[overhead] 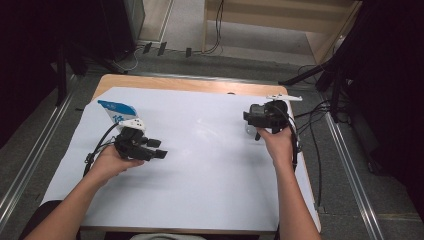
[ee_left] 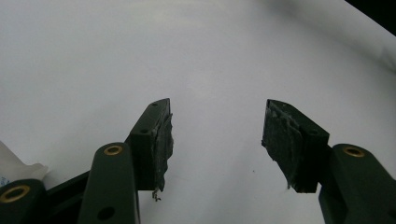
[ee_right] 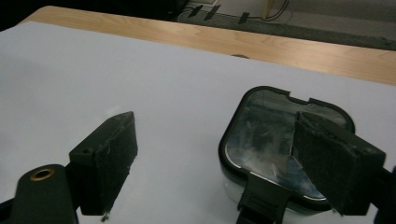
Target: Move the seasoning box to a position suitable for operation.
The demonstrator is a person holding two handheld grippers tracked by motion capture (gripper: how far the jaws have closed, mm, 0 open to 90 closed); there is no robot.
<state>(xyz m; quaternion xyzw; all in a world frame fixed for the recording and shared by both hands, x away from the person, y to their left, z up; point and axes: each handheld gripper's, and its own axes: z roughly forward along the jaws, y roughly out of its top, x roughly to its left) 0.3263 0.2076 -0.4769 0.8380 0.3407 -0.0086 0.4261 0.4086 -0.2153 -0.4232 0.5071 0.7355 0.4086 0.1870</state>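
Bright glaring white sheet, dark surroundings, soft focus

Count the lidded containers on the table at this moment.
1. A clear container with a black-rimmed lid sits on the white sheet at the right side, just ahead of the open right gripper. Others could be hidden behind the grippers.

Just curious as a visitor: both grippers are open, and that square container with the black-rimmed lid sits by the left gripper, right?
Not quite. The container sits by the right gripper, as the right gripper view shows. The left gripper has just white sheet between its jaws. Both are indeed open.
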